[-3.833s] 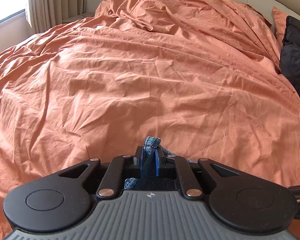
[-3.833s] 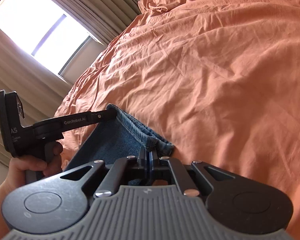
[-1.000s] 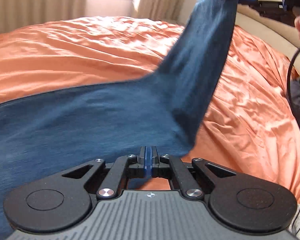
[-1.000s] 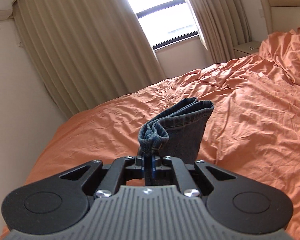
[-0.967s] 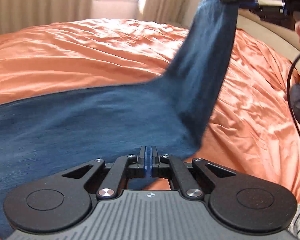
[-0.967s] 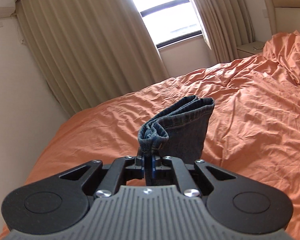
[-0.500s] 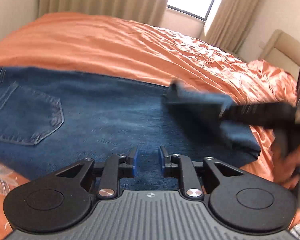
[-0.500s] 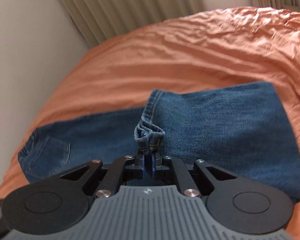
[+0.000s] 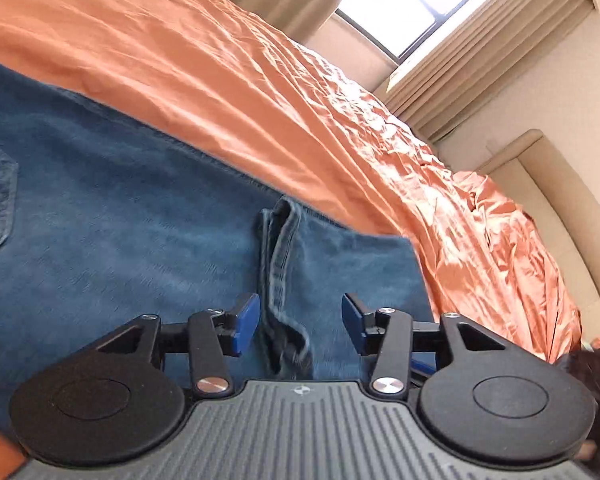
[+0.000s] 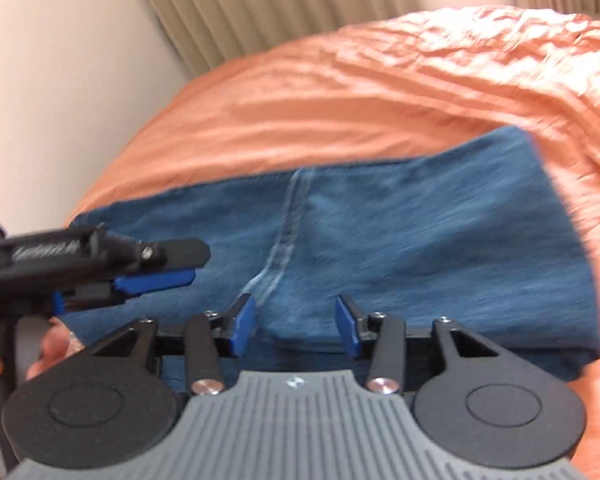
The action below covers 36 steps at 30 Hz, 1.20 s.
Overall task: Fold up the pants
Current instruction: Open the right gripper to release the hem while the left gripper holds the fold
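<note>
Left gripper and right gripper both point downward with jaws just spread apart, pads pressing on nothing. A hand grips the left gripper's handle.

So it's a bed with a wrinkly orange duvet cover spread over the whole thing. Lying flat right on it is a pair of blue jeans, legs folded back so the hem sits mid-length.
</note>
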Tool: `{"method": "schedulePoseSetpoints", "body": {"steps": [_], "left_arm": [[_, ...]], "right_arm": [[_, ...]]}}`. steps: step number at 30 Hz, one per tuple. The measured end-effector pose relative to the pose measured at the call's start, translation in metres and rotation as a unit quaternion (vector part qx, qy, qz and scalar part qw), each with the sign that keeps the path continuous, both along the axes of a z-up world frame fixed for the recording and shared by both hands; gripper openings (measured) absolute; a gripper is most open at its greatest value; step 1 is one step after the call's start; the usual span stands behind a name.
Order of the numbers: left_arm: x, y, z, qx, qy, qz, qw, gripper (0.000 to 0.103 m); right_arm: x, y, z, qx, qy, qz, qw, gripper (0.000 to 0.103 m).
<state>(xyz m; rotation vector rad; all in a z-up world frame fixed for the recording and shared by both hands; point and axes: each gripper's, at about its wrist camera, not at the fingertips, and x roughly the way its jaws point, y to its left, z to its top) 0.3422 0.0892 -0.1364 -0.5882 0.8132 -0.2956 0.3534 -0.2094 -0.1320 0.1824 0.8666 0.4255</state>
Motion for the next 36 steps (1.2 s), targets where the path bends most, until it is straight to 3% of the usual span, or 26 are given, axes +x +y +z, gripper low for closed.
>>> {"method": "schedulePoseSetpoints", "body": {"steps": [6, 9, 11, 12, 16, 20, 26, 27, 29, 31, 34, 36], "left_arm": [[0.055, -0.016, -0.025, 0.029, 0.023, -0.012, 0.9992, 0.055], [0.069, -0.021, -0.037, 0.027, 0.028, -0.016, 0.9991, 0.055], [0.076, -0.027, -0.042, 0.044, 0.031, -0.022, 0.9983, 0.042], [0.075, -0.030, -0.043, 0.066, 0.030, -0.017, 0.9972, 0.024], [0.059, -0.033, -0.032, 0.100, -0.004, -0.006, 0.9949, 0.008], [0.041, -0.036, 0.003, 0.096, -0.046, 0.009, 0.9943, 0.007], [0.038, -0.049, 0.033, 0.138, -0.048, 0.005, 0.9893, 0.006], [0.040, -0.051, 0.034, 0.144, -0.045, 0.005, 0.9885, 0.006], [0.044, -0.053, 0.033, 0.164, -0.041, 0.009, 0.9856, 0.006], [0.050, -0.053, 0.028, 0.172, -0.027, 0.010, 0.9846, 0.006], [0.058, -0.056, 0.012, 0.196, -0.014, 0.003, 0.9806, 0.006], [0.063, -0.060, -0.002, 0.216, -0.002, 0.001, 0.9765, 0.006]], "right_arm": [[-0.002, -0.079, 0.001, -0.057, -0.029, -0.080, 0.995, 0.041], [-0.003, -0.118, -0.002, -0.047, -0.021, -0.114, 0.992, 0.030], [-0.012, -0.132, -0.003, -0.056, -0.022, -0.120, 0.991, 0.031], [-0.017, -0.135, -0.005, -0.066, -0.022, -0.120, 0.990, 0.031], [-0.040, -0.131, -0.013, -0.100, -0.026, -0.097, 0.990, 0.037], [-0.044, -0.098, -0.027, -0.160, -0.049, -0.062, 0.984, 0.061], [-0.025, -0.061, -0.052, -0.256, -0.066, -0.052, 0.963, 0.059], [-0.024, -0.059, -0.053, -0.275, -0.076, -0.056, 0.957, 0.056], [-0.026, -0.063, -0.049, -0.305, -0.085, -0.057, 0.947, 0.021], [-0.032, -0.073, -0.041, -0.303, -0.092, -0.053, 0.947, 0.015], [-0.042, -0.082, -0.038, -0.311, -0.103, -0.027, 0.944, 0.014], [-0.045, -0.083, -0.040, -0.305, -0.093, -0.019, 0.948, 0.005]]}}
